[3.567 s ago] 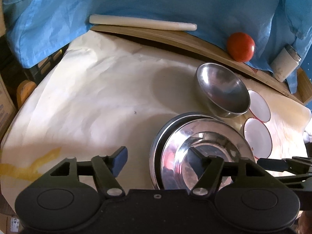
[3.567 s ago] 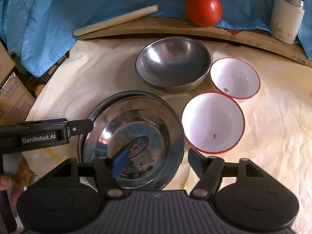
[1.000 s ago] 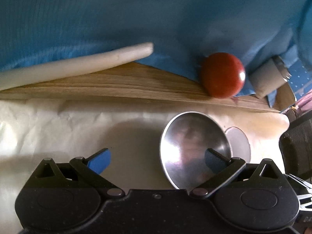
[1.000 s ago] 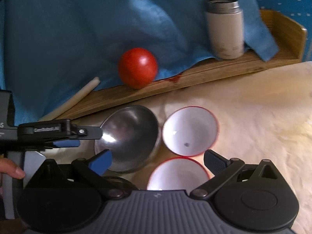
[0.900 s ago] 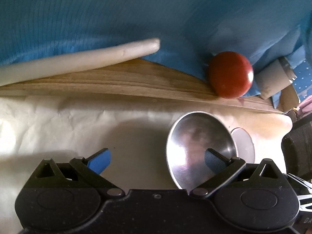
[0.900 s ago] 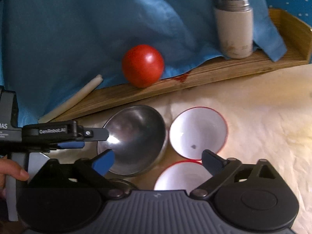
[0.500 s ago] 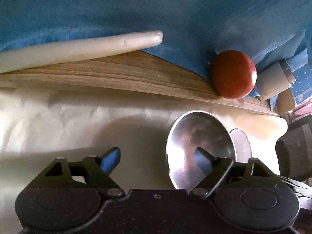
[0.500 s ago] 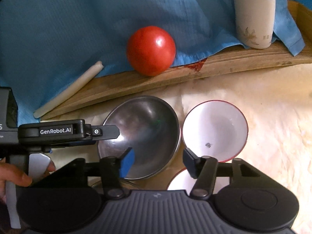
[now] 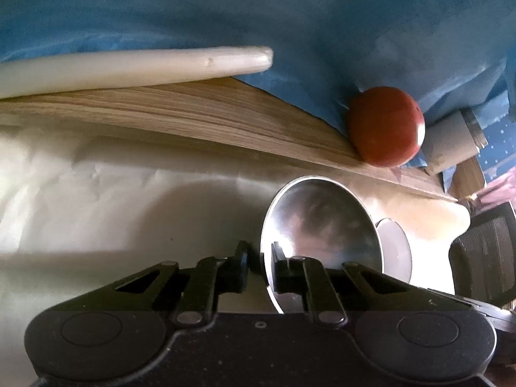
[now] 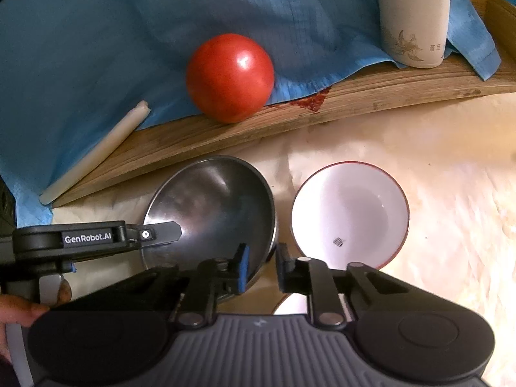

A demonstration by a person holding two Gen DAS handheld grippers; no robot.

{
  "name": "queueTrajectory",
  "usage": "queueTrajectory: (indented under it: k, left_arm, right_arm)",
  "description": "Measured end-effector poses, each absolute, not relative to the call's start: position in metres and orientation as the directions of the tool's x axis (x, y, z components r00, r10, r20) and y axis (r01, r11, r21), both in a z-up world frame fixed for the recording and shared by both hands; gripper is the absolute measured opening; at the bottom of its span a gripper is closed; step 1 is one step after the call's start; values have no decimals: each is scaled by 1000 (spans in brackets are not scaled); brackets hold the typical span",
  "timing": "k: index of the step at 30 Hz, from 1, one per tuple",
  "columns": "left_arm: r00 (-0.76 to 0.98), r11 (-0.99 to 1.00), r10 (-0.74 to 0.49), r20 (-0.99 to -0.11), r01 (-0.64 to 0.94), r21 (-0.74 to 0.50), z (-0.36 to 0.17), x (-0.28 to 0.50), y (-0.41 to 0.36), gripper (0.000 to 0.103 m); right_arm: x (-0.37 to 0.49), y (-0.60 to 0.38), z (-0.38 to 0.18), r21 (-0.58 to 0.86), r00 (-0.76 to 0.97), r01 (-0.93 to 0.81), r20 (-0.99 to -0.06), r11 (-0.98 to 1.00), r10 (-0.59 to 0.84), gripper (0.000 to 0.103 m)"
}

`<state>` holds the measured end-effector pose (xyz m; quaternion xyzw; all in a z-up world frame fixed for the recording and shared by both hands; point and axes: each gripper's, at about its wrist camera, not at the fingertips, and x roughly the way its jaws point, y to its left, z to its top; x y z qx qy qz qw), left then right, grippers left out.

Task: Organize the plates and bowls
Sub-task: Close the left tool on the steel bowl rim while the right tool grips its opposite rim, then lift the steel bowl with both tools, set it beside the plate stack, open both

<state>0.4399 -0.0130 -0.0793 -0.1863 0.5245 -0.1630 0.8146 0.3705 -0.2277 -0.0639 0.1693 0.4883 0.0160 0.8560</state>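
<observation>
1. At six o'clock in each wrist view sit the tongs. The left gripper [image 9: 260, 258] is drawn narrow, its two fingers straddling the near-left rim of the steel bowl [image 9: 322, 225], one finger outside and one inside.
2. The right gripper [image 10: 260, 259] is likewise narrow across the bowl's rim at about five o'clock of the bowl; whether its pads truly press the metal I cannot tell.
3. The steel bowl [image 10: 213, 206] rests on the pale paper cover [image 10: 435, 161], with a red-rimmed white bowl [image 10: 350, 213] just beside it at three o'clock and a second white bowl's edge [image 10: 290, 306] peeking at six.
4. Judged from this, the step is a two-point lift of the steel bowl. Keep both grips level and raise together, since thin polished rim is likely to slip or tilt.
5. Lift straight up before travelling, to avoid nudging the white bowl.
6. Beyond, at twelve o'clock, the wooden board [image 10: 354, 103] carries a tomato [image 10: 229, 77], a white cup [image 10: 412, 19] and a pale rod [image 10: 96, 151]; stay clear of them.
</observation>
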Motion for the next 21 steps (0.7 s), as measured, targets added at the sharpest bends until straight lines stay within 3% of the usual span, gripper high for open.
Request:
queueTrajectory:
  k: [13,21]
  left_arm:
    - [516,889,-414,-750,52,-455,-36,409,-28,14]
    - [517,871,-474,-713,159,-464,-7,397,-87,14]
  right_arm:
    - [349,-248,-32,329,605,55,-762,943,230,18]
    - [310,-297,-1,344,664,98,-721,934,196,18]
